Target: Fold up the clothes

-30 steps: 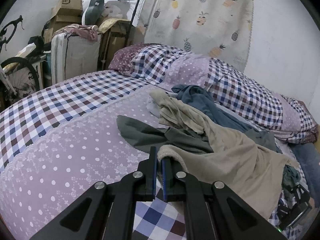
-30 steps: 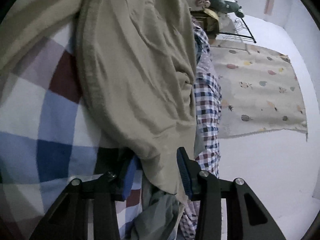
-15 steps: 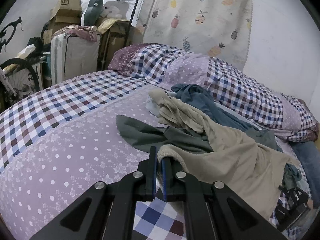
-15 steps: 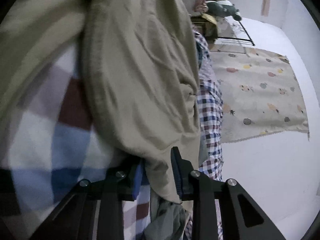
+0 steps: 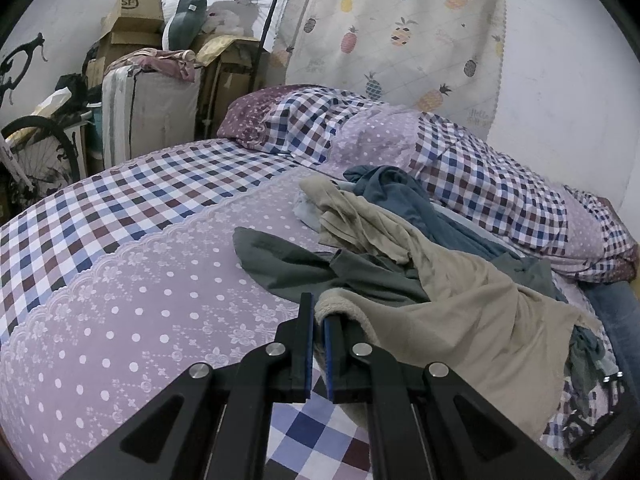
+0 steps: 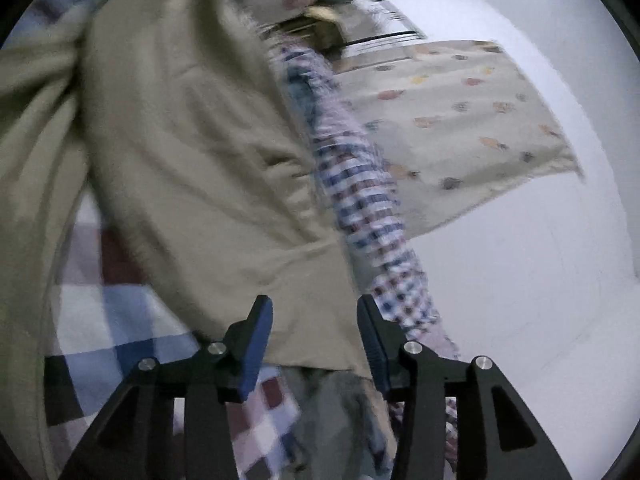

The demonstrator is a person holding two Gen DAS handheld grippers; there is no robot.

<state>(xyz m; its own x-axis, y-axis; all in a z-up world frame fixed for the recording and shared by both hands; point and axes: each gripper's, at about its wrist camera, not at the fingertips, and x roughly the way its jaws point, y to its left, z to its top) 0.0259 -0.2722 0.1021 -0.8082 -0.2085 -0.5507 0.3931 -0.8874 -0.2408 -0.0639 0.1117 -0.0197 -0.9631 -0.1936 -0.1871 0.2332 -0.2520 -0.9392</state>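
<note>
The beige garment [image 5: 480, 320] lies crumpled on the bed [image 5: 140, 300], draped over a dark grey-green garment [image 5: 304, 264] and beside a blue garment [image 5: 400, 196], all in a loose heap near the checked pillows [image 5: 460, 160]. None of them looks folded. The left gripper [image 5: 316, 320] is pressed nearly together, and the thick ribbed hem of the beige garment sits right at its fingers; it looks pinched there, though the cloth between the pads is hard to make out. The right gripper [image 6: 316, 332] stands spread wide, with the lower edge of the beige cloth [image 6: 192, 160] lying between its fingers but not clamped

Judging by the folds and sag, the beige garment is soft, light and limp, with no stiffness of its own, so it will droop from any hold and drag the garments it rests on. The hem band is thicker and less slippery than the body cloth, a good place to grip; two holds well apart along one edge should let it hang flat

The left wrist view shows the whole heap, the bed, the pineapple cloth [image 5: 400, 40] on the wall, and boxes [image 5: 132, 12] and a bicycle [image 5: 36, 152] beyond. The right wrist view, blurred and tilted, shows only beige cloth close up and the spread fingers, which the left view barely catches at its lower right edge
</note>
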